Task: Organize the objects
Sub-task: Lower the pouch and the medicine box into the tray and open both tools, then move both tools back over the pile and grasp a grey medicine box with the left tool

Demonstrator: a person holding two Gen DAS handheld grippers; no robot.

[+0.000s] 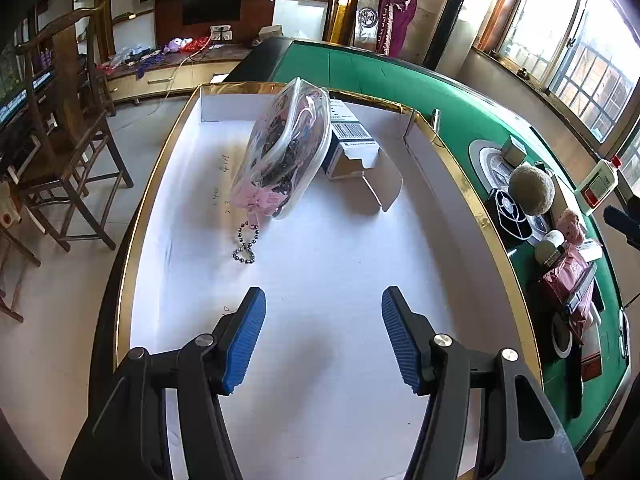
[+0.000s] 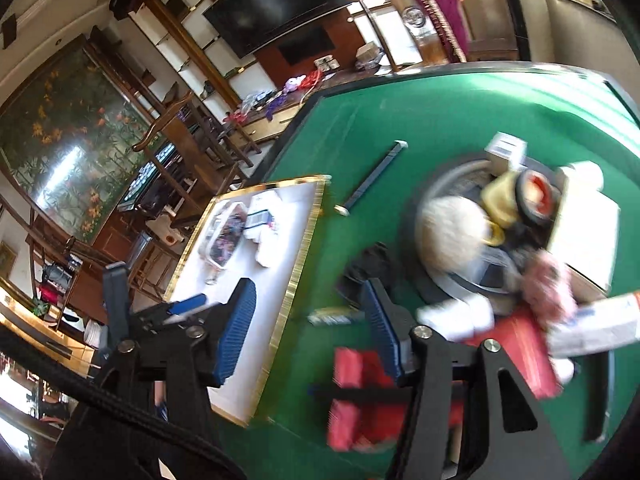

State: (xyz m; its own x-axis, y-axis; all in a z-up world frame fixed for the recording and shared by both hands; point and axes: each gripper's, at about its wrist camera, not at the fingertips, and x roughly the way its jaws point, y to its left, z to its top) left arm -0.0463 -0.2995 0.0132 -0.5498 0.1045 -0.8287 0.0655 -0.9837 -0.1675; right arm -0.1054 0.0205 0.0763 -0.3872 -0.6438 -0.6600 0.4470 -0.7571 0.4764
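Blue-padded fingers [image 1: 244,340] of the left gripper [image 1: 323,338] are seen spread and empty, low in the frame, over the white floor of the gold-rimmed box [image 1: 460,184]. Beyond them, at centre, a bead chain [image 1: 245,242], a clear pouch [image 1: 286,148] and a small carton [image 1: 352,148] are already stowed. The right gripper [image 2: 308,334], likewise spread and empty, is held over the green bench [image 2: 400,120], near the blurred clutter [image 2: 480,240] at right. A fetching step is judged to be in hand; selecting and pinching one item is called for next.

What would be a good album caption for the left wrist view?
Open left gripper hovering over a gold-rimmed white box holding a clear pouch and small carton.
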